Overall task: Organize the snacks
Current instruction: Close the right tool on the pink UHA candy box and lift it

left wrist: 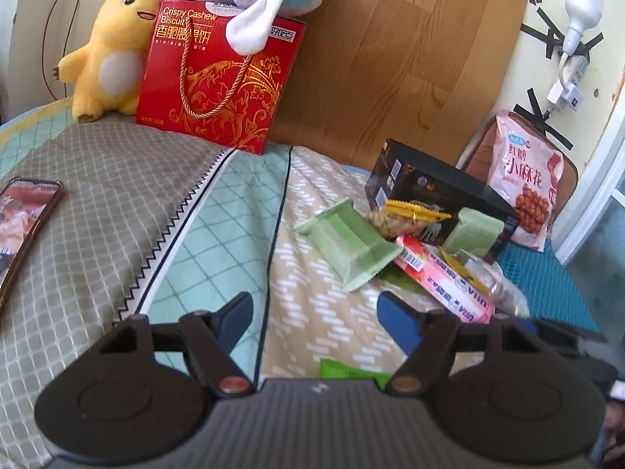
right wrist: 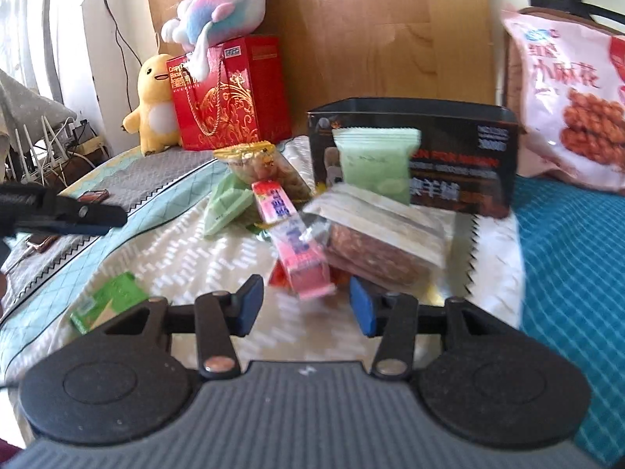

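Observation:
A heap of snacks lies on the bed in front of a black box point(left wrist: 437, 191) point(right wrist: 414, 148). It holds a pale green packet point(left wrist: 347, 242) point(right wrist: 226, 205), a second one point(left wrist: 472, 232) point(right wrist: 375, 160) leaning on the box, a pink packet point(left wrist: 445, 285) point(right wrist: 297, 250), a nut bag with a yellow clip point(left wrist: 398, 219) point(right wrist: 265, 172) and a clear pack of brown snacks point(right wrist: 375, 246). A bright green packet point(right wrist: 109, 305) point(left wrist: 351, 369) lies apart. My left gripper point(left wrist: 316, 320) is open and empty, short of the heap. My right gripper point(right wrist: 304, 305) is open, close to the pink packet's near end.
A red biscuit gift box point(left wrist: 218, 78) point(right wrist: 234, 97), a yellow plush point(left wrist: 105, 54) and a pastel plush point(right wrist: 222, 11) stand by the wooden headboard. A large pink snack bag point(left wrist: 523, 179) point(right wrist: 570, 97) leans at the right. A phone point(left wrist: 23, 219) lies at the left.

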`<state>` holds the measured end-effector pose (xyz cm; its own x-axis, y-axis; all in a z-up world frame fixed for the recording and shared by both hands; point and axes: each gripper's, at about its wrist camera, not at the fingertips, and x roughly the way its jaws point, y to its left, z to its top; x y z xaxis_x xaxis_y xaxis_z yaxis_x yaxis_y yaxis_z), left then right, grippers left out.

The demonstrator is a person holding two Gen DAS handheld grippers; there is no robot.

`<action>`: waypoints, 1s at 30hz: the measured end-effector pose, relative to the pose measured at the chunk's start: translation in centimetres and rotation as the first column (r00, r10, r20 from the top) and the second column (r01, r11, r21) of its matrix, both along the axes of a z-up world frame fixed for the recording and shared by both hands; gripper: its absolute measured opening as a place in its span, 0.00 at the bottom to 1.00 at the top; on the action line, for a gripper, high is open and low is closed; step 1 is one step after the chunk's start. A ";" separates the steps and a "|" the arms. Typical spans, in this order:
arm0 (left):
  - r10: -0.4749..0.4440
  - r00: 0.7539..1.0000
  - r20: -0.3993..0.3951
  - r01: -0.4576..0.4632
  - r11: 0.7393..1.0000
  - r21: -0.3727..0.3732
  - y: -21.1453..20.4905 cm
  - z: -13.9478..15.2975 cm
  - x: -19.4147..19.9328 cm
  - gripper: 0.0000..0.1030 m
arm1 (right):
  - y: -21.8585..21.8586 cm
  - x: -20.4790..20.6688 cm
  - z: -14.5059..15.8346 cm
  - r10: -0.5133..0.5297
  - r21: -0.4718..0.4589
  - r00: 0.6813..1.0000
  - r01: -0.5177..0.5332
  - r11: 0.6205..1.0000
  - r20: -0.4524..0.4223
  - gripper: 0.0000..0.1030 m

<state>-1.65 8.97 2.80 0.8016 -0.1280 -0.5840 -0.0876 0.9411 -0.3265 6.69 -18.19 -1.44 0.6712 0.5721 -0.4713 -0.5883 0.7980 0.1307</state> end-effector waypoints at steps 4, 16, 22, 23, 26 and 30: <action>-0.026 1.000 -0.001 0.026 1.000 0.010 -0.5 0.3 0.1 0.70 | 0.5 -0.5 0.4 0.054 -0.046 0.998 -0.053 0.998 0.025 0.24; -0.289 0.957 0.034 0.289 0.957 0.008 -5.6 3.2 4.1 0.70 | -11.1 -5.4 0.5 -0.163 -0.086 0.987 0.163 0.983 0.003 0.42; -0.407 0.912 -0.046 0.405 0.913 -0.039 -9.7 3.2 5.5 0.70 | -10.0 -7.2 0.4 -0.083 -0.083 0.996 0.086 0.993 0.041 0.53; -0.426 0.903 -0.058 0.423 0.904 -0.056 -10.3 3.1 5.5 0.70 | -9.8 -7.2 0.2 -0.078 -0.101 0.996 0.083 0.991 0.054 0.60; -0.476 0.877 -0.066 0.471 0.879 -0.078 -11.8 3.2 4.9 0.70 | -9.8 -6.1 0.2 -0.087 -0.116 0.994 0.094 0.989 0.071 0.62; -0.509 0.851 -0.129 0.507 0.860 -0.051 -14.3 2.6 4.3 0.70 | -9.9 -5.3 0.4 -0.063 -0.115 0.994 0.073 0.991 0.086 0.62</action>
